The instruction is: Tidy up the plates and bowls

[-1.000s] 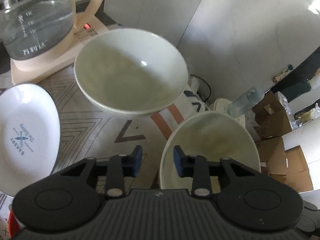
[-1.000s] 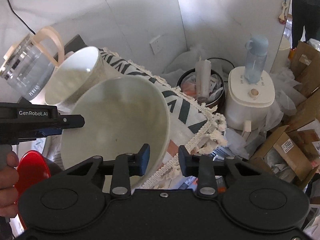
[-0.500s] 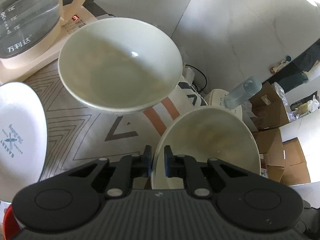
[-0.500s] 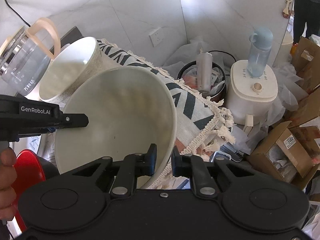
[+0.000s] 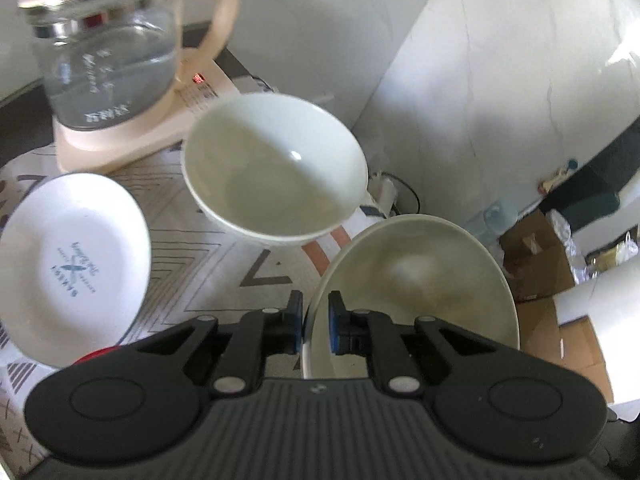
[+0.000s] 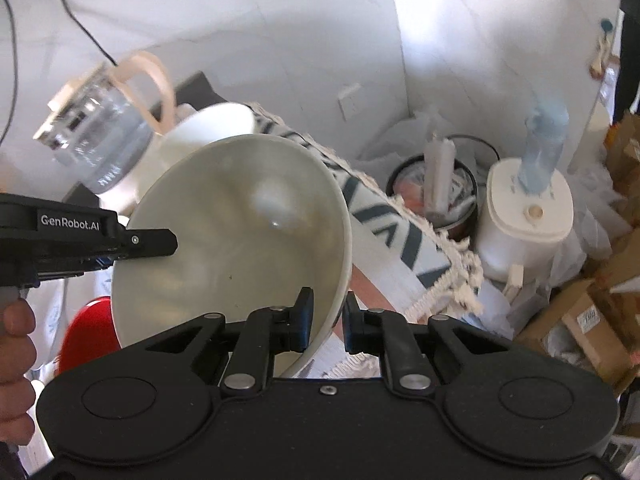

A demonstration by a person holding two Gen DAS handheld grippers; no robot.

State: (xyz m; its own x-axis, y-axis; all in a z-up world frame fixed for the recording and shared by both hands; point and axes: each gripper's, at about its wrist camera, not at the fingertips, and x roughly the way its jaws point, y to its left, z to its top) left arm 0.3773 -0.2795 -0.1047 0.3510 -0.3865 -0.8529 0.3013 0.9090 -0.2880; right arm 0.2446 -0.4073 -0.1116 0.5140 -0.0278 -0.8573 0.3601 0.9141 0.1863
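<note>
Both grippers are shut on one cream bowl (image 5: 416,276). My left gripper (image 5: 315,322) clamps its left rim and my right gripper (image 6: 327,322) clamps its right rim, which also shows in the right wrist view (image 6: 240,232). The bowl hangs tilted above the table's right edge. A second white bowl (image 5: 276,168) stands on the patterned cloth (image 5: 224,264) behind it, also in the right wrist view (image 6: 212,132). A white plate with a blue print (image 5: 72,260) lies at the left.
A glass kettle (image 5: 108,52) on a beige base stands at the back left. A red object (image 6: 88,332) sits at the left. Off the table's right edge are a white appliance with a bottle (image 6: 528,216), a bin (image 6: 436,192) and cardboard boxes (image 6: 592,320).
Both grippers closed onto the near bowl's rim and lifted it off the cloth. The views pulled back and up, so the kettle and far bowl sit lower and smaller.
</note>
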